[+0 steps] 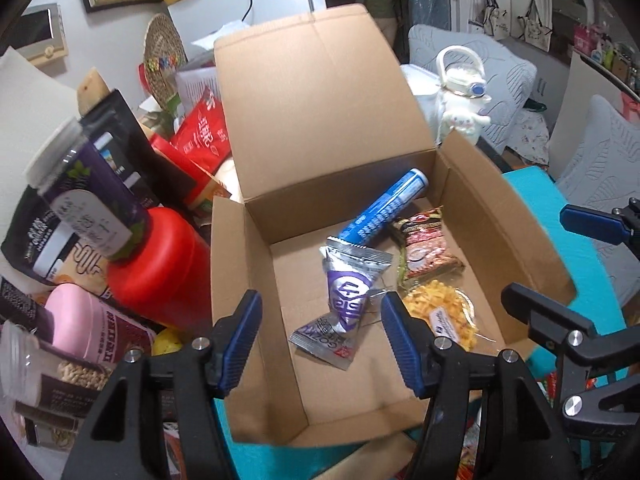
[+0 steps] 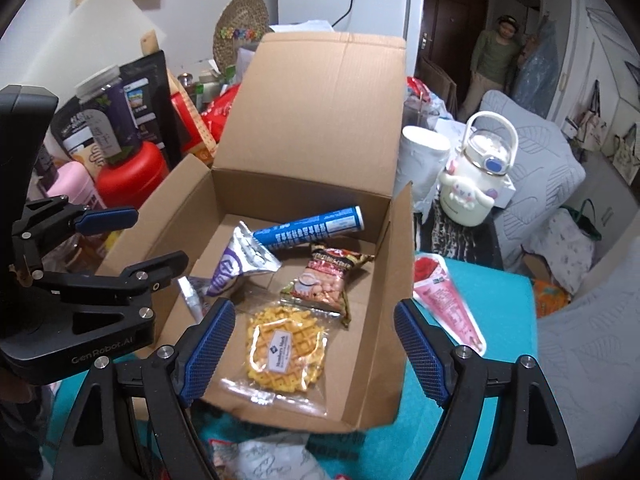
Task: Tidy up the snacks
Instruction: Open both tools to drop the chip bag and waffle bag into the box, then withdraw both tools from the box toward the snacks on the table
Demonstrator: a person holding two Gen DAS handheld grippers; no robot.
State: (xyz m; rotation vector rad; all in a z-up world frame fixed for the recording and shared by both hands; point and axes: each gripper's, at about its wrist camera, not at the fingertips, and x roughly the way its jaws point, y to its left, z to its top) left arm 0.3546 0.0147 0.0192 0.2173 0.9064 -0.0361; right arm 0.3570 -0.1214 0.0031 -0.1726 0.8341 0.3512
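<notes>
An open cardboard box (image 1: pixel 240 280) (image 2: pixel 396 264) stands on a teal surface. Inside lie a blue tube (image 1: pixel 380 212) (image 2: pixel 312 228), a purple-silver packet (image 1: pixel 348 292) (image 2: pixel 236 264), a red peanut bag (image 1: pixel 428 248) (image 2: pixel 324 280) and a clear bag of yellow waffle snack (image 1: pixel 444 312) (image 2: pixel 280 356). My left gripper (image 1: pixel 320 344) is open and empty above the box's near side. My right gripper (image 2: pixel 316 348) is open and empty over the waffle bag. Each gripper shows in the other's view, the right (image 1: pixel 568 280) and the left (image 2: pixel 120 240).
Left of the box stand a red canister (image 1: pixel 160 268) (image 2: pixel 128 176), a purple jar (image 1: pixel 88 192), a pink container (image 1: pixel 76 320) and dark bags. A pink cone packet (image 2: pixel 448 304) lies right of the box. A white bottle (image 2: pixel 476 176) stands behind. A person (image 2: pixel 496 56) stands by the door.
</notes>
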